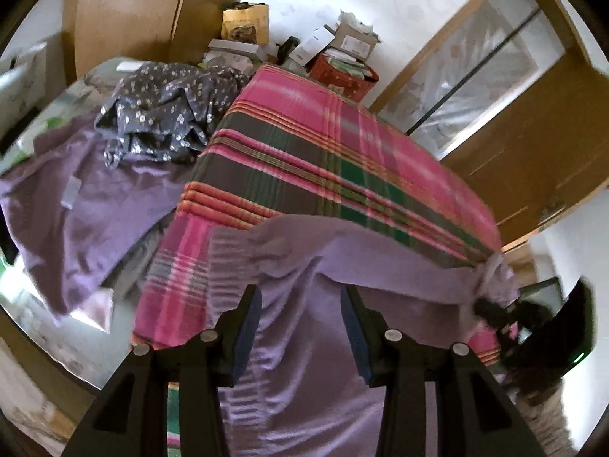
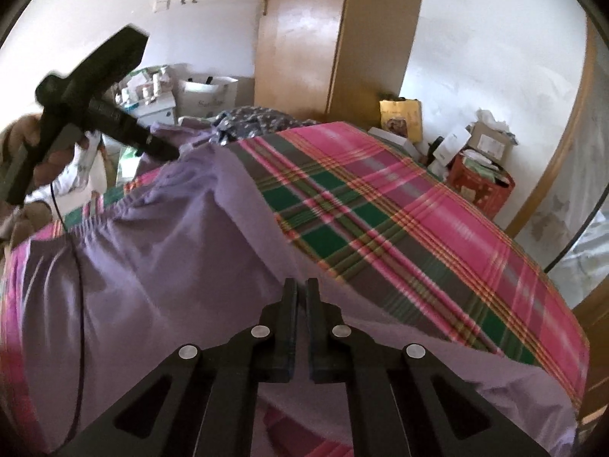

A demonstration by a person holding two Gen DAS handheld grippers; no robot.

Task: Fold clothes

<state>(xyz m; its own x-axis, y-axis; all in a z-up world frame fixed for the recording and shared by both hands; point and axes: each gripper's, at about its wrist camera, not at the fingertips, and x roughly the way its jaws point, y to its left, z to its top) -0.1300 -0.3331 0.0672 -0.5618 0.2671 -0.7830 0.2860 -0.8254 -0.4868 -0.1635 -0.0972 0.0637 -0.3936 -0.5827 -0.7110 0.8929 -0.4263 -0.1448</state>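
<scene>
A lilac garment (image 1: pixel 304 361) is spread over the near end of the plaid bedspread (image 1: pixel 304 152). My left gripper (image 1: pixel 300 293) has its jaws apart, and lilac cloth fills the gap behind the blue pads; nothing shows them pressing on it. In the right wrist view that gripper (image 2: pixel 163 149) touches the garment's (image 2: pixel 152 266) far raised corner. My right gripper (image 2: pixel 301 283) is shut, its fingers together over the cloth. The left wrist view shows it (image 1: pixel 487 306) with a bunch of lilac fabric pinched at its tip.
A second lilac garment (image 1: pixel 95 209) and a dark floral one (image 1: pixel 171 114) lie heaped at the bed's far left. Boxes and a red basket (image 1: pixel 342 72) stand past the bed by the wall. A wooden wardrobe (image 2: pixel 335 38) rises behind. A hand (image 2: pixel 53 160) holds the left gripper.
</scene>
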